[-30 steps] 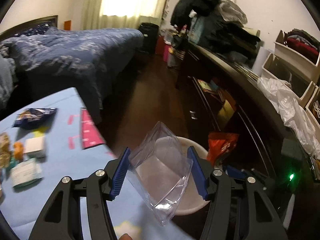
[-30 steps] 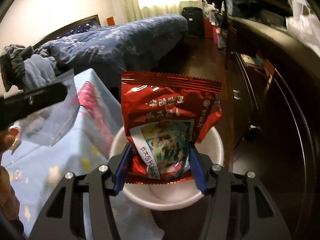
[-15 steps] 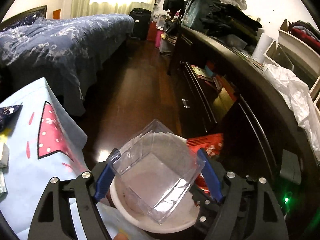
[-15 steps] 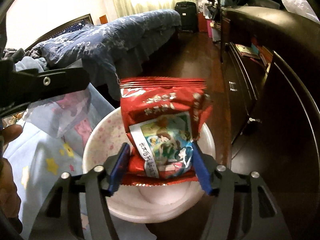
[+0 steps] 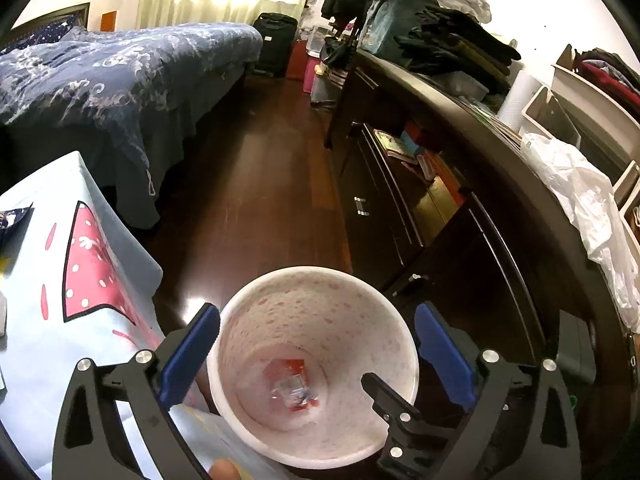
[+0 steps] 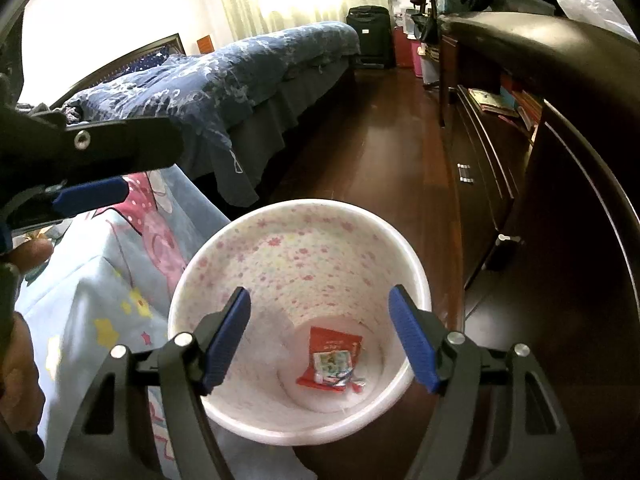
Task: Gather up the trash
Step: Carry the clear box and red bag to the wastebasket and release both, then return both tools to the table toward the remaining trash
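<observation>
A white bin with pink spots (image 5: 312, 270) stands on the floor beside the table. At its bottom lie a red snack bag (image 6: 334, 354) and a clear plastic box (image 5: 290, 392). My left gripper (image 5: 316, 354) hangs over the bin's mouth, jaws opening wide, nothing between them. My right gripper (image 6: 320, 336) is also above the bin (image 6: 304, 204), jaws opening and empty. One black finger of the right gripper (image 5: 384, 396) reaches across the rim in the left wrist view. A blue pad of the left gripper (image 6: 92, 196) shows at the upper left in the right wrist view.
A table under a light blue patterned cloth (image 5: 60, 320) lies left of the bin, with a dark wrapper (image 5: 12, 218) at its far edge. A dark dresser (image 5: 460, 240) runs along the right. A bed with a blue cover (image 5: 120, 80) stands beyond the wooden floor (image 5: 272, 200).
The left gripper opened and the clear plastic box fell into the bin. The right gripper opened and the red snack bag dropped in too. Both came lower over the bin.
</observation>
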Demonstrator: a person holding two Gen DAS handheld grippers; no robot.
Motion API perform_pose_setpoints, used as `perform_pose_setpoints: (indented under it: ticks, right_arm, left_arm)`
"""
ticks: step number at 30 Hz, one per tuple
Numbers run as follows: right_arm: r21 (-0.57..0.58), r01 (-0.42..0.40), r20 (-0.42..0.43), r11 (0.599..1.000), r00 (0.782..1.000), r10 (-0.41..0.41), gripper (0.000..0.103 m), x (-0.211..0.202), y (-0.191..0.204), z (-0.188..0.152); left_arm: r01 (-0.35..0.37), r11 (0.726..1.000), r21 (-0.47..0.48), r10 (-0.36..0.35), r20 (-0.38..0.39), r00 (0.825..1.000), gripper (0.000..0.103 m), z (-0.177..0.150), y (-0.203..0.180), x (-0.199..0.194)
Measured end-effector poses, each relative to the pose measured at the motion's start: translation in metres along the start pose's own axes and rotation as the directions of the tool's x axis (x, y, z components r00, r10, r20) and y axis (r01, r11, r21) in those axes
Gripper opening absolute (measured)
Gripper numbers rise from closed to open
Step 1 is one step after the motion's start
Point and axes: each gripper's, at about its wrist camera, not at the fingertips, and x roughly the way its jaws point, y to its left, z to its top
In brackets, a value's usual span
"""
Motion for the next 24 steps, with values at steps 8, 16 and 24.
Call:
perform_pose_setpoints:
  ticks: [8,16,24]
  right_arm:
    - [-0.036,0.008,0.021,0.999,1.000,-0.007,0.073,-0.017,0.013,0.001]
    - [-0.144,-0.070,0.071,0.987,0.994,0.081,0.087,-0.059,0.077,0.013]
    - [-0.272,-0.211,0.029,0.939,0.973,0.227,0.090,-0.076,0.171,0.016]
  left_arm:
    - [-0.062,0.998,-0.007,0.063,0.067,0.996,0.097,-0.004,0.012,-0.037]
    - [-0.359,0.929,-0.086,0.368,0.136,0.920,0.097,-0.040,0.075,-0.126]
    - [-0.563,0.799,-0.211,0.590,0.094,0.802,0.099,-0.094,0.153,-0.200]
